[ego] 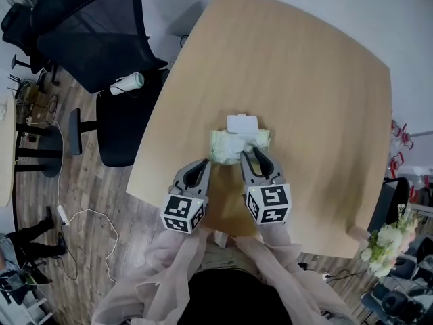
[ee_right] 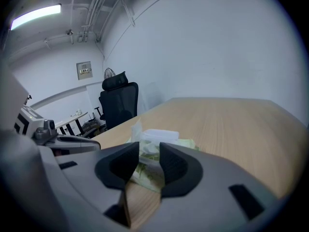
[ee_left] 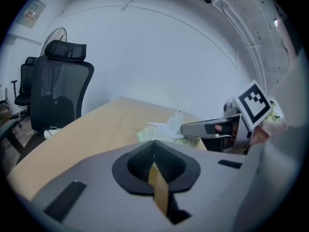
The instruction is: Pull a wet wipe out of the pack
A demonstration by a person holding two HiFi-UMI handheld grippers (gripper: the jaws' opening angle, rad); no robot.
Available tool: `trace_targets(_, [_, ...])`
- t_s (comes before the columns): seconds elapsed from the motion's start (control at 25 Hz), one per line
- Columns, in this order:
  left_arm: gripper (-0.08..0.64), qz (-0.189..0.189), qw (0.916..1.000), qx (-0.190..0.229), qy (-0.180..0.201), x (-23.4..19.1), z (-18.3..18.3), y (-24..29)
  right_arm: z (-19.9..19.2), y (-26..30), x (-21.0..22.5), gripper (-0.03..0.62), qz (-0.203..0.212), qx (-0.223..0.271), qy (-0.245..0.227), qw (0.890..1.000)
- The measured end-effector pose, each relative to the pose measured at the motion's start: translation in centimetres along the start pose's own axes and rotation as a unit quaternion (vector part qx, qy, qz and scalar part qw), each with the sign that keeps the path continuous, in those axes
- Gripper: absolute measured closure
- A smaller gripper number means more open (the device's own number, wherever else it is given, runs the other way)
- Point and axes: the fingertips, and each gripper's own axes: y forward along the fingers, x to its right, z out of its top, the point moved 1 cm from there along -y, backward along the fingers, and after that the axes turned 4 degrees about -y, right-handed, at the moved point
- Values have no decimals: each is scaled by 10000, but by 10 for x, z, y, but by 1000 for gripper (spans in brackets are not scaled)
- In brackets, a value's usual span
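A pale green wet wipe pack (ego: 237, 146) lies on the wooden table (ego: 304, 73), its white lid (ego: 242, 122) flipped open on the far side. A white wipe (ee_left: 174, 122) sticks up crumpled from the opening. My right gripper (ego: 252, 153) hovers over the near right part of the pack; its jaws stand apart with nothing pressed between them, and the pack (ee_right: 145, 170) shows through the gap. My left gripper (ego: 204, 162) rests just left of the pack's near corner with its pads closed together and nothing in them. In the left gripper view the right gripper's finger (ee_left: 207, 128) reaches over the pack.
A black office chair (ego: 101, 32) stands off the table's left edge, with a white roll (ego: 127, 83) on its seat. White flowers (ego: 385, 239) sit by the table's near right corner. Cables lie on the wooden floor (ego: 81, 215) at the left.
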Motion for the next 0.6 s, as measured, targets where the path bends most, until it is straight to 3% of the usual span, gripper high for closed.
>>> trace_targets(0.6, [549,26,9999,-130,-70,-5,-6,1,1,14,-3,467,84,-79,57,9999])
